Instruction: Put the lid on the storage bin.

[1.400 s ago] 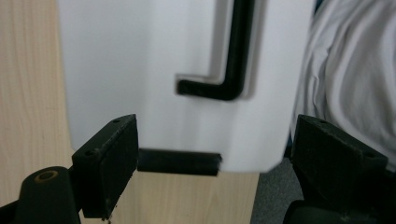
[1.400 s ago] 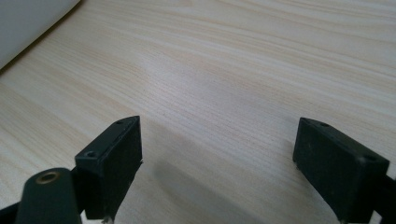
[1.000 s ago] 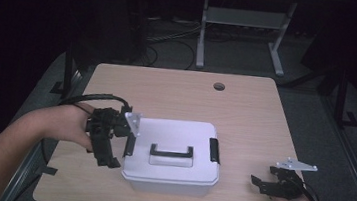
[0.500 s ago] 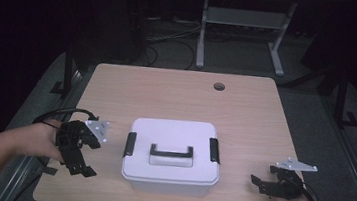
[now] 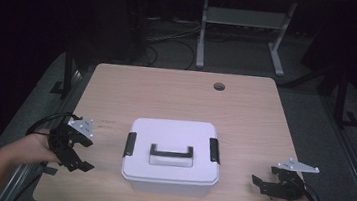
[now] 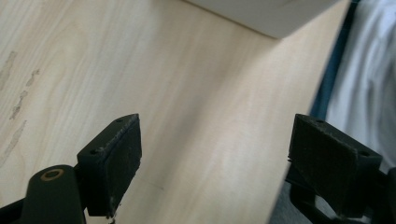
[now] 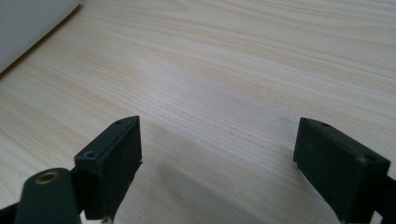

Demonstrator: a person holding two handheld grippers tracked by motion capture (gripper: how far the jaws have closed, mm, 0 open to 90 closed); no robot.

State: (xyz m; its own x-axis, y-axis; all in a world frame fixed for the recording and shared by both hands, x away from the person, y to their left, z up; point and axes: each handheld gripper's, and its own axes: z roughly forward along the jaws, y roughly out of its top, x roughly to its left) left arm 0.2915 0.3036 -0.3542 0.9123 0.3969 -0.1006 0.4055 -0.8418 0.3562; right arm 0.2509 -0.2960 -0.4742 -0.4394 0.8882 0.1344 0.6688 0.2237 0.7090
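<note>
Box [image 5: 170,155] with a black handle sits mid-table in the high view, between the left gripper [image 5: 80,158] and right gripper [image 5: 261,182], apart from both. Left gripper view: jaws spread, box corner [image 6: 275,16] beyond them. Right gripper view: jaws spread over bare table [image 7: 233,70], box edge [image 7: 28,23] far left.

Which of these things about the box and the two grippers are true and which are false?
1. The box has its lid on. True.
2. The left gripper holds the box's handle. False: it is off to the left of the box, over the table, with nothing between its jaws.
3. The right gripper is open. True.
4. A cup stands on the table. False: the box is what sits there, and there is a round hole near the far edge.
5. The box's latches are black. True.
</note>
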